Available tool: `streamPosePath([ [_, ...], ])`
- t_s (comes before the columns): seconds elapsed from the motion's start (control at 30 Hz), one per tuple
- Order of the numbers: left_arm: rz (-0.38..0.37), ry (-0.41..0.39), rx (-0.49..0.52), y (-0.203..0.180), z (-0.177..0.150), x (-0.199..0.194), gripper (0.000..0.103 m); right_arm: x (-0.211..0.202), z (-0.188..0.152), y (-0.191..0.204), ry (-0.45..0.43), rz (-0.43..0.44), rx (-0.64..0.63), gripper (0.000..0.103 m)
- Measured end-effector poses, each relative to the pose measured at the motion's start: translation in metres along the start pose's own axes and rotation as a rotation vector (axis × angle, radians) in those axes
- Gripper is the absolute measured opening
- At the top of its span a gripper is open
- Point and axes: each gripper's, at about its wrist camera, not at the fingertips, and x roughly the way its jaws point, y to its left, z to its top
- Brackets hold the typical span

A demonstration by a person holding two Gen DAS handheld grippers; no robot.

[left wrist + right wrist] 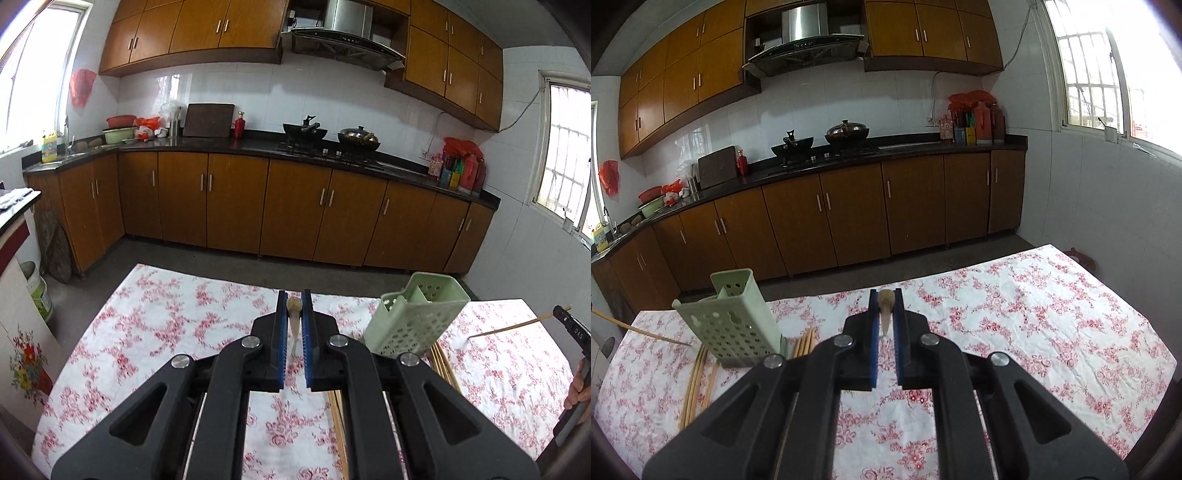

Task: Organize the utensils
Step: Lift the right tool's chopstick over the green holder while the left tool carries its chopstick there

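My left gripper (pixel 294 300) is shut on a wooden chopstick (pixel 294 314), seen end-on between the blue pads, held above the floral tablecloth (pixel 166 325). My right gripper (pixel 886 295) is likewise shut on a second chopstick (pixel 886 310). A pale green perforated utensil holder (pixel 413 317) (pixel 733 321) stands between them, right of the left gripper and left of the right one. In the left wrist view the right gripper (pixel 559 313) shows at the right edge, its chopstick (pixel 517 326) slanting down to the left. Several loose chopsticks (pixel 445 363) (pixel 696 380) lie by the holder.
The table's far edge (pixel 997 258) faces a grey floor and brown kitchen cabinets (pixel 295 206). A person's hand (pixel 578 384) holds the right gripper's handle. A white bucket (pixel 37 291) and a flowered panel stand left of the table.
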Motion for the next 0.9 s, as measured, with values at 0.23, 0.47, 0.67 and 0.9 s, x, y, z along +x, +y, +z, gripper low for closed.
streamPosePath([
  [0.23, 0.02, -0.054, 0.019, -0.005, 0.038, -0.007, 0.007, -0.006, 0.049, 0.015, -0.056, 0.04, -0.014, 0.008],
  [0.47, -0.024, -0.171, 0.043, -0.032, 0.091, -0.035, 0.007, -0.039, 0.111, 0.035, -0.153, 0.172, 0.024, 0.008],
  [0.67, -0.122, -0.256, -0.003, -0.061, 0.116, -0.053, 0.007, -0.055, 0.134, 0.058, -0.164, 0.314, 0.021, 0.008],
  [0.9, -0.195, -0.235, -0.033, -0.081, 0.105, -0.036, 0.007, -0.048, 0.126, 0.076, -0.121, 0.377, -0.014, 0.008],
])
